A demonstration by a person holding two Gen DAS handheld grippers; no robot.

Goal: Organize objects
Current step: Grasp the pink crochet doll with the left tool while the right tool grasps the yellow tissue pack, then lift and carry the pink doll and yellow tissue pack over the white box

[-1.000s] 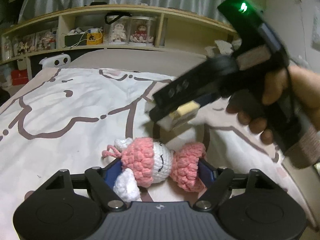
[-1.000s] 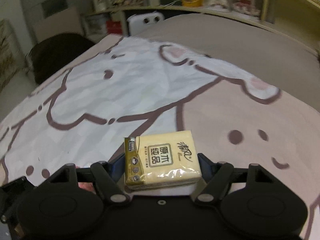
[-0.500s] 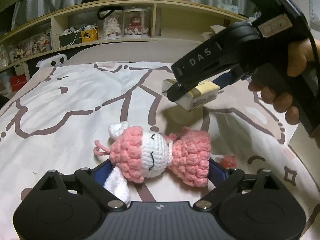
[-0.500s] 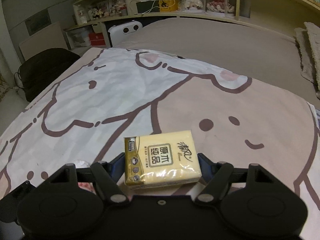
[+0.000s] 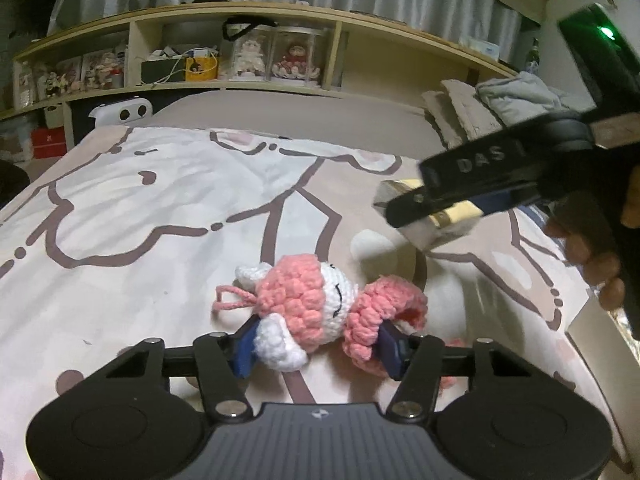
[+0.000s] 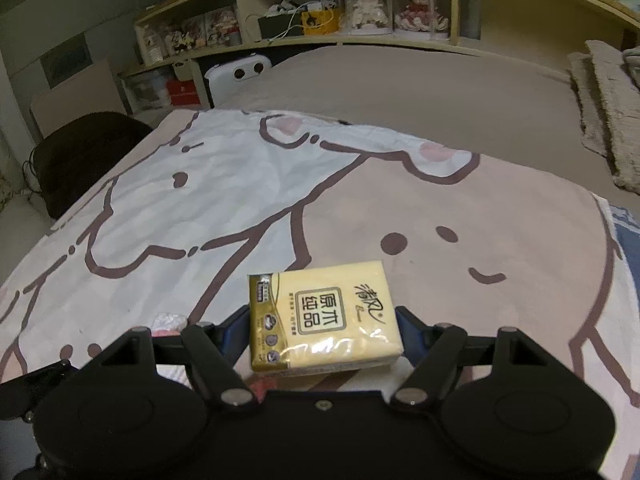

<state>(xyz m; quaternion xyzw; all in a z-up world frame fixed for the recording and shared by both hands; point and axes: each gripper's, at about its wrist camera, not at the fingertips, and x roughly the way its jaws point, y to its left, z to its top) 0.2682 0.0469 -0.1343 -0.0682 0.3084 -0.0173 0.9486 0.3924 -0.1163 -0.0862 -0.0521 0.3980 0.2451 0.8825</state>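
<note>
A pink and white crochet doll [image 5: 320, 304] lies on its side on the cartoon-print bedspread [image 5: 140, 208]. My left gripper [image 5: 316, 342] is closing its jaws around it, and the blue pads [image 5: 244, 344] press into the doll on both sides. A yellow tissue pack [image 6: 320, 320] sits crosswise in my right gripper [image 6: 324, 332], which is shut on it above the bed. In the left wrist view that right gripper [image 5: 440, 200] hovers to the right of the doll, held by a hand [image 5: 600, 264], with the tissue pack [image 5: 452, 220] partly hidden by its finger.
A wooden shelf [image 5: 280, 20] with figurines and boxes runs behind the bed. Folded blankets [image 5: 500, 108] lie at the far right, a white device [image 5: 120, 112] at the far left. A dark chair [image 6: 80, 160] stands left of the bed. A pale box edge [image 5: 592, 332] shows at right.
The left jaws opened wider, then closed in on the doll, now squeezed narrower. The right gripper with the tissue pack drifted to the right in the left wrist view.
</note>
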